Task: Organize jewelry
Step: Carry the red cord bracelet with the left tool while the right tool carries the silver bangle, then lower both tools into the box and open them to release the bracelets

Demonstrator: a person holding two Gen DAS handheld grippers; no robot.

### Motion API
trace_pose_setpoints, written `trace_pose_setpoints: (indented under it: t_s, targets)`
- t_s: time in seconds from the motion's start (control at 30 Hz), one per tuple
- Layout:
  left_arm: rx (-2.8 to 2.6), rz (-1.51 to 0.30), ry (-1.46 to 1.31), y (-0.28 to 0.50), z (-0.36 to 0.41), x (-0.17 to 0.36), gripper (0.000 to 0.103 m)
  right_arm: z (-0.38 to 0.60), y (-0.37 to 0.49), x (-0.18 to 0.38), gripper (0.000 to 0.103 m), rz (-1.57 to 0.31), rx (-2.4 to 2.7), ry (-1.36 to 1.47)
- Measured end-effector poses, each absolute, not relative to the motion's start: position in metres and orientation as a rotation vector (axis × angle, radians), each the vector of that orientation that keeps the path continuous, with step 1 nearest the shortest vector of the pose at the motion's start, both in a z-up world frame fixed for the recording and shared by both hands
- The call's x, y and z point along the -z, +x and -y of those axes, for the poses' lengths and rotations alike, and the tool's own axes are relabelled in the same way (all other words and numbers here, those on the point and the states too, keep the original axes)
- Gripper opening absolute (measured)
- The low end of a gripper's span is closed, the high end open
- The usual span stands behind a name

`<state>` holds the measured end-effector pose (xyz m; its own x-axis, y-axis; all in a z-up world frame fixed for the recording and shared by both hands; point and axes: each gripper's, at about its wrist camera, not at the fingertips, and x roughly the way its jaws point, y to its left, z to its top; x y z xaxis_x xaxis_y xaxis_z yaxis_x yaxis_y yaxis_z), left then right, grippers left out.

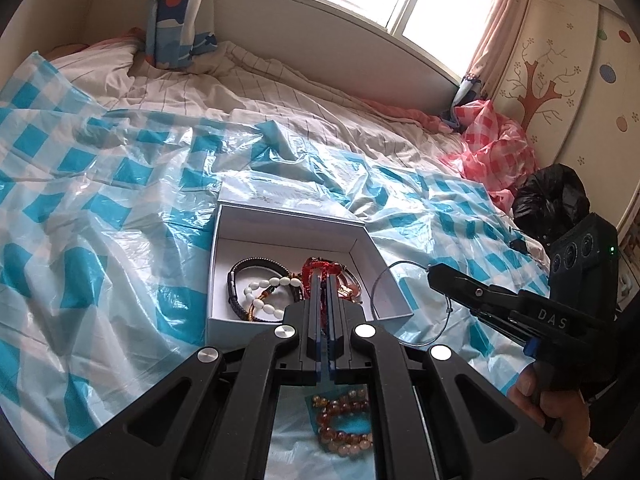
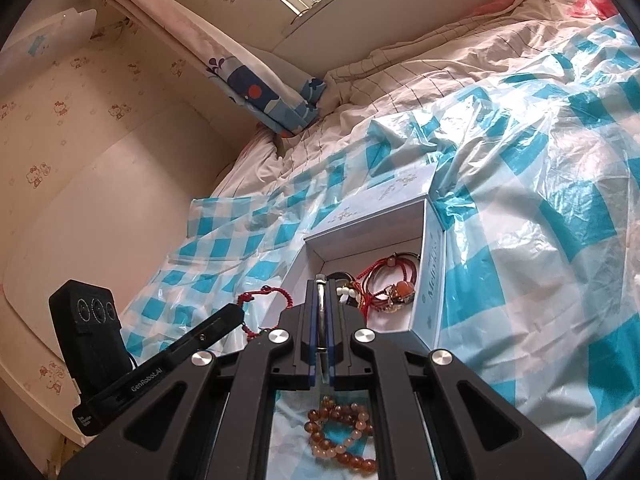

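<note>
Left gripper (image 1: 324, 276) pinches red cord (image 2: 266, 292); right gripper (image 2: 322, 280) pinches thin bangle (image 1: 394, 280). Both near box (image 1: 390, 304) rim. Risk: either snags rim, tipping box on soft bed (image 1: 80, 200).

Left tongs (image 1: 325, 280): black angular linkage arms, round silver pivot screws, blue-edged fingers; side printed "GenRobot.AI". Right tongs (image 2: 322, 284): same build, "DAS" lettering, black camera block with three lenses and a green light.
</note>
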<state>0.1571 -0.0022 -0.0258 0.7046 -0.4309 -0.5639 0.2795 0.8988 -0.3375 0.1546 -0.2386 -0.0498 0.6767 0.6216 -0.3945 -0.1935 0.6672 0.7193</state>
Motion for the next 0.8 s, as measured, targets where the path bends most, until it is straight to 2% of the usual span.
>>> trace_pose_setpoints:
  t_s: [0.8]
  targets:
    - [0.395,-0.705,-0.295,0.196,0.009,0.046,0.002,0.215,0.201,0.057,0.005,-0.701,-0.506,0.682]
